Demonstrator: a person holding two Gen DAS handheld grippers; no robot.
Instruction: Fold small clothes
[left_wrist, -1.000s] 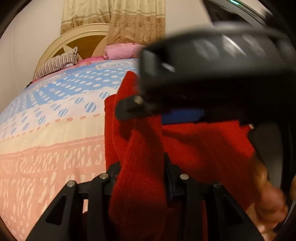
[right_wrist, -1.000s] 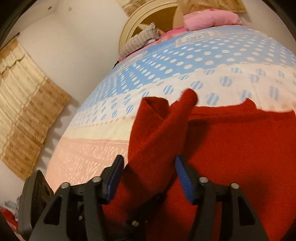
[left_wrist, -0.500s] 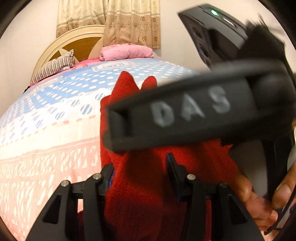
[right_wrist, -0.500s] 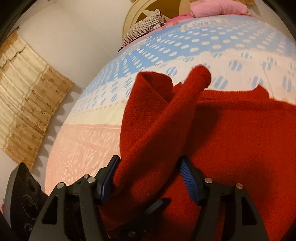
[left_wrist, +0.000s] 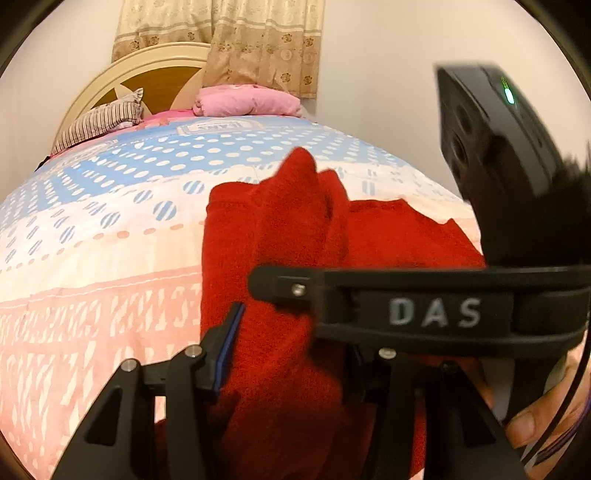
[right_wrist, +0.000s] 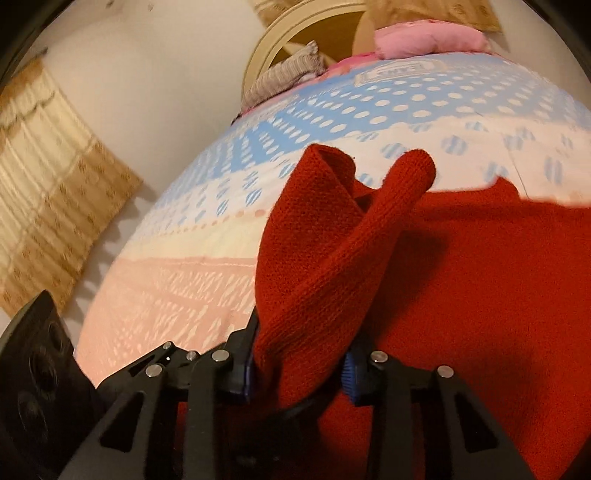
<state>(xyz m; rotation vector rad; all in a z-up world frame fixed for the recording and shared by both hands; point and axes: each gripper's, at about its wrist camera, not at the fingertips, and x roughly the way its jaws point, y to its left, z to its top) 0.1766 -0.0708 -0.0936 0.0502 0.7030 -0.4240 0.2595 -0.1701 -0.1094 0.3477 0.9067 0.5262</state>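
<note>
A red knit garment (left_wrist: 399, 236) lies on the bed, and one part of it is bunched up into a raised fold (right_wrist: 332, 236). My right gripper (right_wrist: 299, 343) has its blue pads on either side of that fold and is closing on it; the knit is pinched narrow between them. In the left wrist view, my left gripper (left_wrist: 291, 332) holds the same bunch lower down. Its jaws are opening, and the cloth sits loosely between them. The right gripper's black body (left_wrist: 436, 310) crosses in front and hides the left gripper's right finger. A hand (left_wrist: 535, 424) grips that device.
The patterned bedspread (left_wrist: 92, 258) in pink, white and blue spreads to the left and beyond. A striped pillow (left_wrist: 99, 122) and a pink one (left_wrist: 247, 101) lie at the headboard (left_wrist: 155, 70). Beige curtains (right_wrist: 48, 206) hang beside the bed. The left device's black housing (right_wrist: 33, 373) shows at lower left.
The right gripper's jaws have narrowed onto the raised fold. The left gripper's jaws have widened around the bunch. In the left wrist view, the right gripper's body has dropped lower.
</note>
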